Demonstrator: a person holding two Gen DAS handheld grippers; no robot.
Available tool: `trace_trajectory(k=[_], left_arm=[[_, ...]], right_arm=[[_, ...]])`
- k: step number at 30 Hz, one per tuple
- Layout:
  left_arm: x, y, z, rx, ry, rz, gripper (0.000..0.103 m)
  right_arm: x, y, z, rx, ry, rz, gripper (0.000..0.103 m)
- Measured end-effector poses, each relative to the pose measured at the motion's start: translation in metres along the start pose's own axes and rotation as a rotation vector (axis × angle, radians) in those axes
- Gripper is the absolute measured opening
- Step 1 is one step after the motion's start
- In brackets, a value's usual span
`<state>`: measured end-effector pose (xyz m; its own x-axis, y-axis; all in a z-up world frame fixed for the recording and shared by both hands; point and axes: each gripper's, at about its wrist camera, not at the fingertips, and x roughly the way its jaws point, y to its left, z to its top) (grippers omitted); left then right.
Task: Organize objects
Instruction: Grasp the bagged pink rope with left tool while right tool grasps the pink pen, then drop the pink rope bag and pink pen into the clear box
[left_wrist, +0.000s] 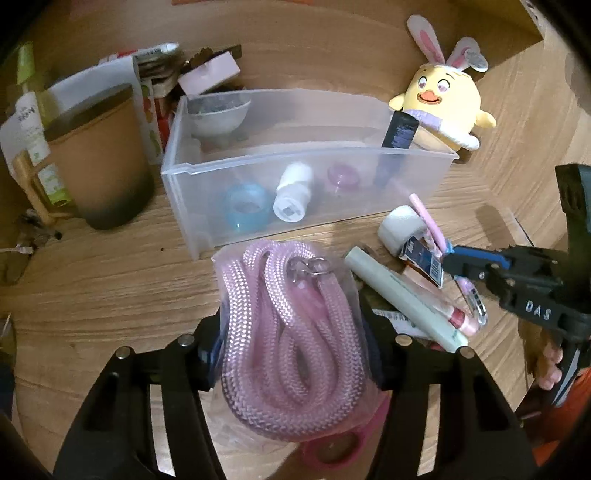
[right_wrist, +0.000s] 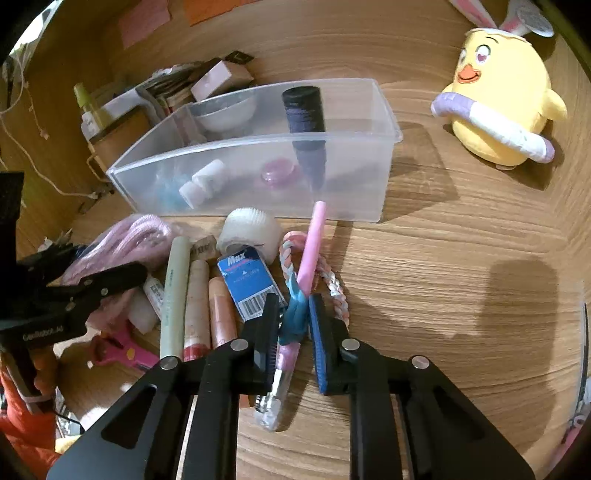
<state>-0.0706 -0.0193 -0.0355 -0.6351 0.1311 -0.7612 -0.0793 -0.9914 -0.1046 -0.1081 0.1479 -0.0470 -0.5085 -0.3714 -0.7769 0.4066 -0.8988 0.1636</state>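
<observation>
Left wrist view: left gripper (left_wrist: 291, 354) clamps a bagged pink rope (left_wrist: 291, 325), apparently off the table (left_wrist: 110, 277), just short of the clear bin (left_wrist: 306, 162), which already holds several small items. Right gripper (right_wrist: 291, 332) pinches a pink-and-teal pen (right_wrist: 310, 258). Tubes (right_wrist: 195, 302), tape roll (right_wrist: 249, 230), and other clutter remain outside.

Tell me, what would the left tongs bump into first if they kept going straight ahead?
Probably the clear plastic bin. The left tongs, holding the bagged pink rope, point at its near wall, with bare table between. Depth is hard to judge.
</observation>
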Motion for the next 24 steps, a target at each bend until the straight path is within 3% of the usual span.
trace_trajectory(k=[13, 24], left_arm=[[-0.035, 0.004, 0.003, -0.039, -0.096, -0.025, 0.057], [-0.061, 0.001, 0.036, -0.04, -0.217, -0.034, 0.057]], right_arm=[[-0.041, -0.001, 0.013, 0.04, -0.129, 0.002, 0.01], [-0.071, 0.002, 0.046, 0.023, -0.28, -0.006, 0.01]])
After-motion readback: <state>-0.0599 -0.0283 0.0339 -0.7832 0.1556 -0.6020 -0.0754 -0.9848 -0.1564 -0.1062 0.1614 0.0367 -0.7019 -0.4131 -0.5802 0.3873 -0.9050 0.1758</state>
